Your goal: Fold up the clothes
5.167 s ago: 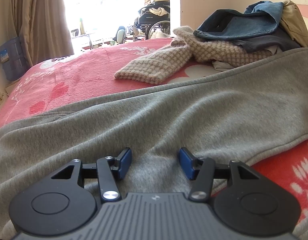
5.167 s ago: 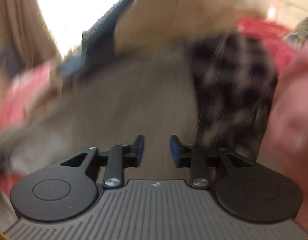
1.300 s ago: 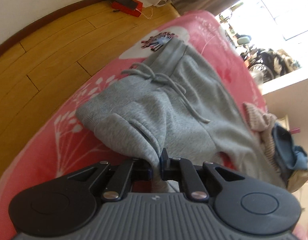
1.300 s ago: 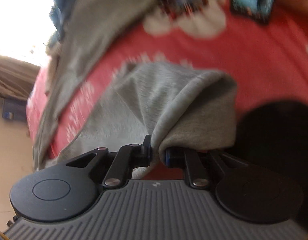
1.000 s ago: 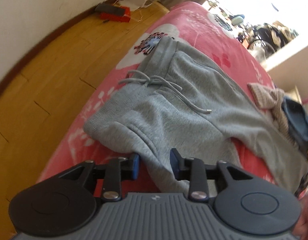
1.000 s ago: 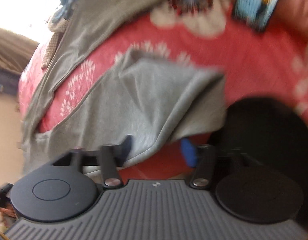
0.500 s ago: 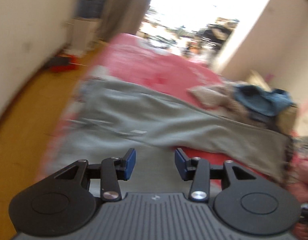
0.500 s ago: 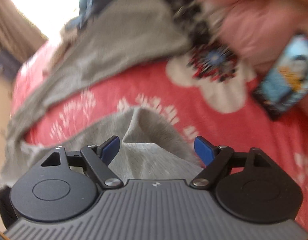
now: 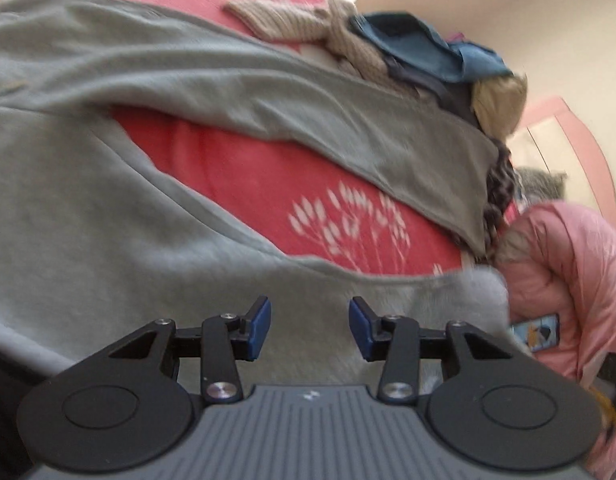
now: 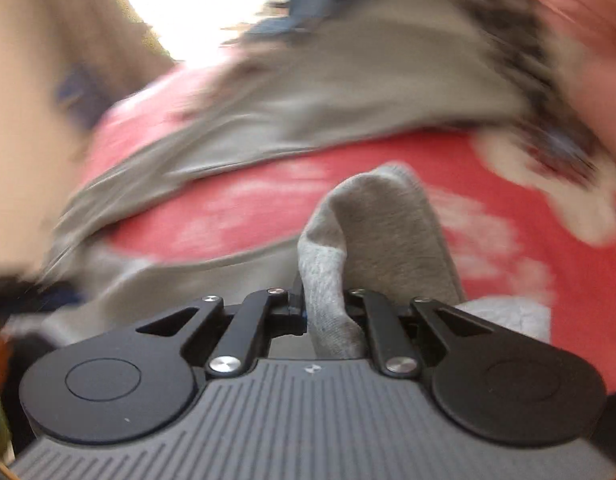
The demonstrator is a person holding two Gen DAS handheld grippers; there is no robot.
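Grey sweatpants (image 9: 108, 208) lie spread on the red flowered bed (image 9: 268, 176), one leg (image 9: 347, 120) stretching to the far right, the other running under my left gripper. My left gripper (image 9: 309, 326) is open and empty just above the near leg. In the blurred right wrist view my right gripper (image 10: 325, 312) is shut on the near leg's cuff end (image 10: 371, 232), which bunches up between the fingers.
A pile of clothes, a beige knit (image 9: 308, 20) and blue denim (image 9: 419, 48), lies at the far side of the bed. A pink puffy jacket (image 9: 567, 272) lies at the right edge. A dark plaid garment (image 9: 497, 192) lies beside the far leg's end.
My right gripper, open half a second ago, has shut on the cuff end. My left gripper stays open and has moved along the near leg towards the right.
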